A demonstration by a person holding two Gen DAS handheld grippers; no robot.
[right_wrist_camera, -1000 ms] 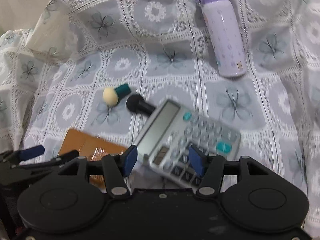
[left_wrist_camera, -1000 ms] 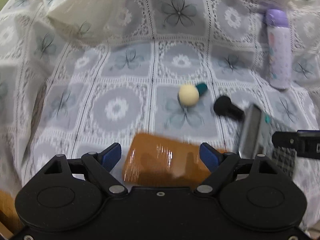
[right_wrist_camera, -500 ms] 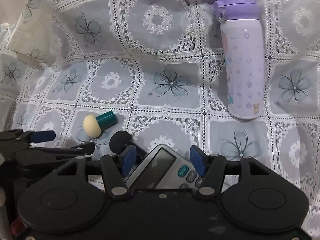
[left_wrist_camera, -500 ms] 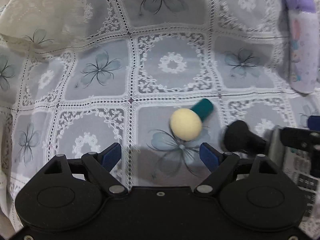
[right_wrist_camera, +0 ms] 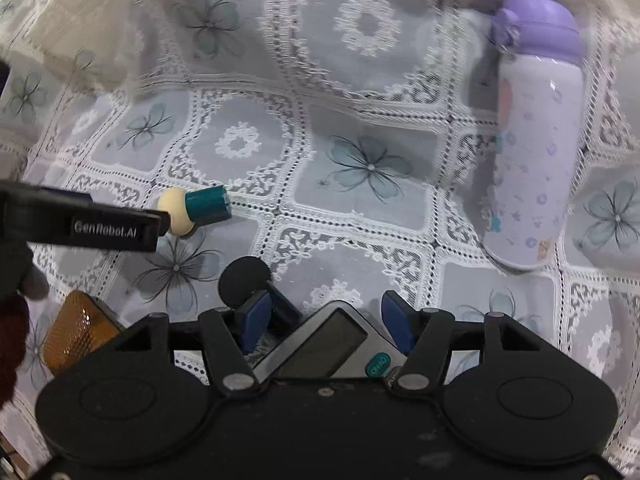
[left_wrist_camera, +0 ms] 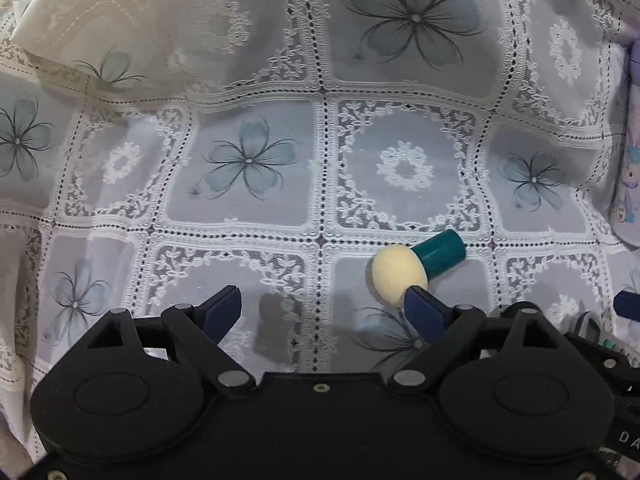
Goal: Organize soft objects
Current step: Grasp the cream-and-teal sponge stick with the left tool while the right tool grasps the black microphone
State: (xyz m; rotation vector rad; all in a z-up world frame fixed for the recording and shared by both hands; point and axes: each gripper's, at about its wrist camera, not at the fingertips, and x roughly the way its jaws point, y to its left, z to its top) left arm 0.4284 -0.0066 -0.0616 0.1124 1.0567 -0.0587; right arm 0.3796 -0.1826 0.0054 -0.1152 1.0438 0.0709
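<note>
Lace tablecloth (left_wrist_camera: 248,208), white with grey-blue flower squares, is spread over the whole work surface, and a folded cream flap is seen at eleven o'clock in the left wrist view. A sponge applicator (left_wrist_camera: 416,266), cream-headed with a teal handle, is laid on its side at four o'clock from that view's centre, handle aimed toward two o'clock. The left gripper (left_wrist_camera: 320,306) is held with its jaws spread wide, having just been opening; only bare cloth is framed between them, and the cream head is met at the tip of the finger on the picture's right, outside the gap. In the right wrist view the same applicator (right_wrist_camera: 196,214) is found at nine o'clock, with the left gripper's black finger lying across its head. The right gripper (right_wrist_camera: 324,318) is parted too, its jaws just opening, with the top edge of a grey calculator (right_wrist_camera: 324,350) framed between them and nothing clamped. A black sponge applicator (right_wrist_camera: 244,282) is seen touching the finger on that picture's left. A lilac bottle (right_wrist_camera: 536,136) is laid flat at two o'clock, and an amber block (right_wrist_camera: 76,332) is glimpsed at eight o'clock.
</note>
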